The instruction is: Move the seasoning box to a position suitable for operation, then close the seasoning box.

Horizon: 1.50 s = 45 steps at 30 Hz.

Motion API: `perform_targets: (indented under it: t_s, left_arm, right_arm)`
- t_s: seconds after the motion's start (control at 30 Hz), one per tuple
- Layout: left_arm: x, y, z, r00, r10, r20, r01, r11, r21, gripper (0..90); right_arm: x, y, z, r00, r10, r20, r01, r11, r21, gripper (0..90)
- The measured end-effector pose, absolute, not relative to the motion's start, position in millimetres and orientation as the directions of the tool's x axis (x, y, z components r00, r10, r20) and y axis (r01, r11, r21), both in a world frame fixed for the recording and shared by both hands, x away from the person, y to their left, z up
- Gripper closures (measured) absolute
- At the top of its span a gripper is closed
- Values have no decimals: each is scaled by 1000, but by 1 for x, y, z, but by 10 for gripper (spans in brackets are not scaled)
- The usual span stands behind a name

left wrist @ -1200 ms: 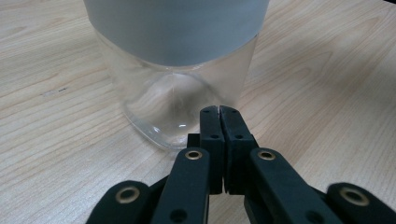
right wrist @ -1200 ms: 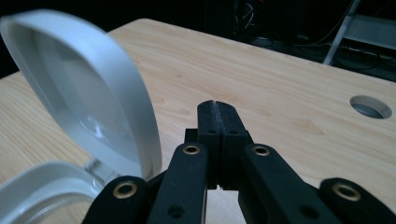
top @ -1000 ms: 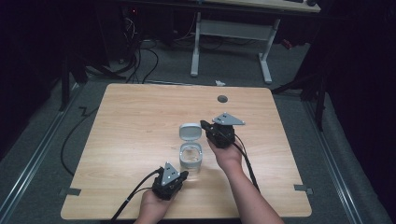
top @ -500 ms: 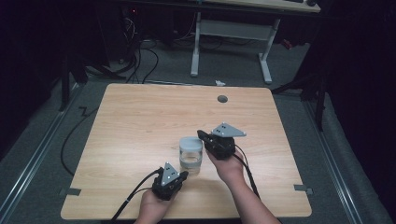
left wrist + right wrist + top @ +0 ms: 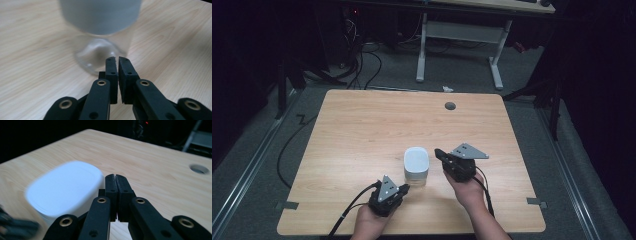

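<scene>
A clear glass jar (image 5: 416, 176) stands near the table's front edge, with a white rounded lid (image 5: 416, 160) on top of it. My left gripper (image 5: 404, 188) lies low just left of the jar's base, shut on nothing. In the left gripper view the gripper (image 5: 117, 59) points at the jar's glass foot (image 5: 96, 53), with the lid (image 5: 100, 15) blurred above. My right gripper (image 5: 437, 152) sits just right of the lid, shut and empty. The right gripper view has the gripper (image 5: 115, 176) level with the lid (image 5: 65, 186), close beside its edge.
The wooden table (image 5: 362, 125) has a round cable hole (image 5: 450, 106) at the far right. A white desk frame (image 5: 457, 35) and floor cables (image 5: 362, 55) lie beyond the far edge. Both hands rest near the front edge.
A second ago the lid was behind the jar at my right gripper's tips. It now sits on the jar, and the right gripper has drawn back to the right.
</scene>
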<state>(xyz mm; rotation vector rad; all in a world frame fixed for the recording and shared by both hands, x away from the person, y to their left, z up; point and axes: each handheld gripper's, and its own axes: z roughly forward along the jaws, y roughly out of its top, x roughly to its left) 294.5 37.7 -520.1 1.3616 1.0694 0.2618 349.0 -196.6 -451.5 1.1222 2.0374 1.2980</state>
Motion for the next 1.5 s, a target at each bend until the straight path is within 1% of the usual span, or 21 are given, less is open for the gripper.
perform_targets:
  t_s: [0.03, 0.1, 0.13, 0.27, 0.37, 0.4, 0.47, 0.53, 0.57, 0.6, 0.63, 0.67, 0.73, 0.8, 0.83, 0.93, 1.03, 1.2, 1.33, 1.5]
  left_arm:
    - [298, 54, -516, 519, 722, -458, 396, 272, 877, 820]
    - [303, 69, -513, 516, 732, -445, 369, 279, 886, 768]
    - [307, 78, -512, 499, 755, -424, 348, 274, 897, 756]
    - [322, 102, -511, 451, 800, -396, 330, 263, 907, 692]
    - [336, 120, -517, 397, 847, -354, 311, 238, 920, 633]
    - [336, 120, -517, 397, 847, -354, 311, 238, 920, 619]
    - [347, 141, -524, 327, 882, -338, 303, 241, 922, 613]
    - [351, 155, -528, 287, 893, -348, 313, 256, 915, 604]
    - [353, 162, -529, 268, 890, -369, 323, 277, 905, 600]
    - [353, 162, -529, 268, 890, -369, 323, 277, 905, 593]
    - [352, 172, -530, 239, 882, -406, 336, 318, 887, 589]
    - [350, 176, -530, 232, 877, -421, 339, 333, 880, 589]
    - [346, 178, -532, 225, 876, -427, 346, 338, 875, 586]
    - [345, 176, -534, 225, 876, -426, 353, 334, 874, 577]
    - [344, 174, -534, 226, 881, -415, 354, 323, 878, 570]
    - [339, 170, -532, 234, 884, -406, 335, 318, 887, 555]
    - [337, 168, -536, 236, 888, -395, 345, 304, 888, 551]
    - [339, 167, -537, 239, 890, -388, 344, 296, 891, 546]
    - [339, 166, -538, 242, 890, -386, 348, 291, 891, 543]
    - [339, 167, -536, 246, 887, -390, 345, 296, 891, 543]
  right_arm:
    - [351, -210, -458, -527, 849, 45, 405, 204, 891, 892]
    - [353, -224, -465, -495, 867, 51, 427, 192, 884, 891]
    - [353, -229, -468, -482, 875, 55, 438, 186, 880, 891]
    - [354, -255, -476, -428, 902, 58, 460, 162, 873, 890]
    - [351, -272, -481, -399, 915, 56, 470, 152, 869, 879]
    - [351, -272, -481, -399, 915, 56, 470, 152, 869, 879]
    - [345, -288, -487, -369, 927, 61, 478, 133, 868, 871]
    - [337, -302, -493, -341, 938, 59, 479, 120, 870, 858]
    - [332, -308, -495, -324, 944, 65, 482, 106, 870, 849]
    - [325, -314, -498, -313, 947, 77, 482, 89, 872, 837]
    - [315, -318, -500, -303, 949, 92, 478, 68, 876, 831]
    - [304, -323, -502, -289, 952, 98, 464, 49, 885, 830]
    - [289, -329, -503, -273, 951, 144, 458, -3, 889, 819]
    - [285, -325, -500, -289, 952, 102, 446, 40, 894, 810]
    - [285, -323, -500, -296, 952, 81, 437, 60, 898, 808]
    - [294, -315, -507, -314, 947, 65, 459, 92, 884, 800]
    - [297, -308, -511, -335, 941, 55, 463, 113, 879, 788]
    - [299, -305, -514, -357, 932, 68, 474, 118, 872, 780]
    - [298, -306, -513, -347, 934, 89, 483, 97, 870, 780]
    - [299, -304, -515, -353, 932, 88, 486, 102, 868, 780]
